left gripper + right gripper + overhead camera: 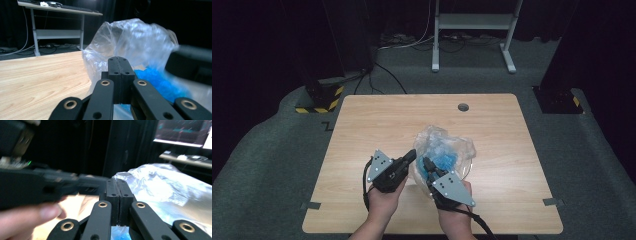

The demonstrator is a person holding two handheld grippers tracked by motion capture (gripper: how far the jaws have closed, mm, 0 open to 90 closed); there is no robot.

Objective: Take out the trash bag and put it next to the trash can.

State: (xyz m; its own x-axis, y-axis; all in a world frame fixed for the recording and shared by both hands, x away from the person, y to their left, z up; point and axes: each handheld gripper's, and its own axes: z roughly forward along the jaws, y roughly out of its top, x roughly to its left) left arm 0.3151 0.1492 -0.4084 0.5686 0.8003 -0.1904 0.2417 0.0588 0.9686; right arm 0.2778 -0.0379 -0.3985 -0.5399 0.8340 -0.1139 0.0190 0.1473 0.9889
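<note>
A crumpled clear plastic bag (447,145) with blue material (445,161) inside lies on the middle of the wooden table (377,120). My left gripper (413,154) is shut, its tip at the bag's left edge. My right gripper (427,162) is also shut, its tip at the bag's near edge. The left gripper view has the shut left gripper (121,59) in front of the bag (135,40) and the blue material (155,80). In the right gripper view the shut right gripper (116,180) points past the bag (165,187). Whether either pinches the film is unclear.
A round cable hole (463,107) sits near the table's far edge. Tape strips (312,205) (553,202) mark the front corners. Beyond the table stand a white desk frame (472,22), floor cables and black stands with striped bases (319,100).
</note>
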